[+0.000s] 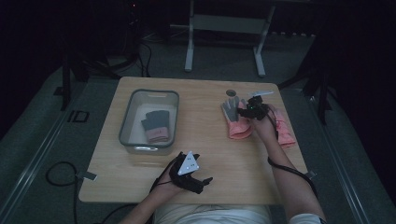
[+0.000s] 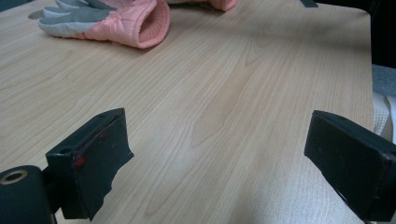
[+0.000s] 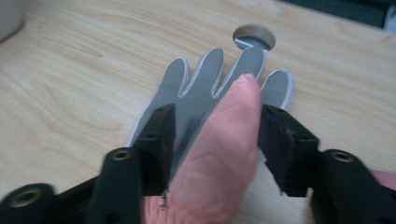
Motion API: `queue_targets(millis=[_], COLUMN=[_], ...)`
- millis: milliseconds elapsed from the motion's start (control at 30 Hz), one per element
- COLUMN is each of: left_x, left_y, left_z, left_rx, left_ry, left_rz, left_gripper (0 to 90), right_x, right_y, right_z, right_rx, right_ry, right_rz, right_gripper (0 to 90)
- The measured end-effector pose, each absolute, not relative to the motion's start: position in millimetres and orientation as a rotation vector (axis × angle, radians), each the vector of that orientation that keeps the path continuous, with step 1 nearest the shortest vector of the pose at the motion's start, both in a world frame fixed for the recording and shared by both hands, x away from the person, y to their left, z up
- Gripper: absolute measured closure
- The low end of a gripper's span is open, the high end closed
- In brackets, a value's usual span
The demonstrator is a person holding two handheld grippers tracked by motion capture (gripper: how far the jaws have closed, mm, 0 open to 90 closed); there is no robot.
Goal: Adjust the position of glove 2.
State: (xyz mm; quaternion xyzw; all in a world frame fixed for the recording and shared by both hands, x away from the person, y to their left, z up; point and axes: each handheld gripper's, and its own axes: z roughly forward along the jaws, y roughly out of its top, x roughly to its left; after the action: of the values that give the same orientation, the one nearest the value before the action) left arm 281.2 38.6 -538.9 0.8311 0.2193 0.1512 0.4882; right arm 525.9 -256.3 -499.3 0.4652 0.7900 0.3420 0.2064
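Pink glove (image 1: 237, 122) | lies flat near table (image 1: 210, 154) far right corner | right gripper (image 3: 212, 140) jaws astride its thumb, unclear whether pads press | left gripper (image 2: 224, 158) spread, idle at near edge | step: pickup for bin (image 1: 125, 121) | next: firm pinch, lift.

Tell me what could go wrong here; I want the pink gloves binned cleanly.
1. The right tongs straddle only the pink thumb of the glove; the jaws look loose, so it may slip or dangle when lifted.
2. The table hole lies at the fingertips; a dragged glove could snag there.
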Motion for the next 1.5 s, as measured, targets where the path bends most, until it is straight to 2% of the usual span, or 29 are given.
queue_targets(millis=[67, 200, 333, 367, 533, 667, 900, 1067, 1300, 1500], left_x=[281, 281, 280, 280, 280, 281, 283, 283, 285, 284], left_y=[39, 38, 37, 37, 37, 38, 41, 41, 43, 41], left_z=[-540, -542, -542, -542, -542, -541, -542, -544, -546, -548], left_rx=[2.018, 2.023, 2.019, 2.02, 2.013, 1.996, 1.978, 1.98, 1.971, 1.97], left_ry=[0.532, 0.529, 0.525, 0.524, 0.526, 0.541, 0.559, 0.566, 0.575, 0.565], left_rz=[0.364, 0.357, 0.354, 0.357, 0.368, 0.383, 0.407, 0.441, 0.429, 0.42], left_gripper=[6.1, 6.1, 6.1, 6.1, 6.1, 6.1, 6.1, 6.1, 6.1, 6.1], right_x=[530, 535, 535, 535, 530, 524, 498, 459, 414, 395], right_y=[-248, -240, -238, -237, -234, -228, -222, -210, -199, -195], right_z=[-509, -527, -535, -535, -530, -522, -488, -467, -471, -490], right_rx=[1.311, 1.36, 1.432, 1.429, 1.436, 1.444, 1.447, 1.428, 1.459, 1.487], right_ry=[2.196, 2.199, 2.178, 2.176, 2.155, 2.147, 2.117, 2.1, 2.075, 2.066], right_rz=[0.907, 0.825, 0.837, 0.83, 0.823, 0.831, 0.953, 1.06, 1.106, 1.047], right_gripper=[37.8, 34.4, 36.8, 40.0, 69.5, 79.9, 81.0, 81.0, 80.9, 80.8])
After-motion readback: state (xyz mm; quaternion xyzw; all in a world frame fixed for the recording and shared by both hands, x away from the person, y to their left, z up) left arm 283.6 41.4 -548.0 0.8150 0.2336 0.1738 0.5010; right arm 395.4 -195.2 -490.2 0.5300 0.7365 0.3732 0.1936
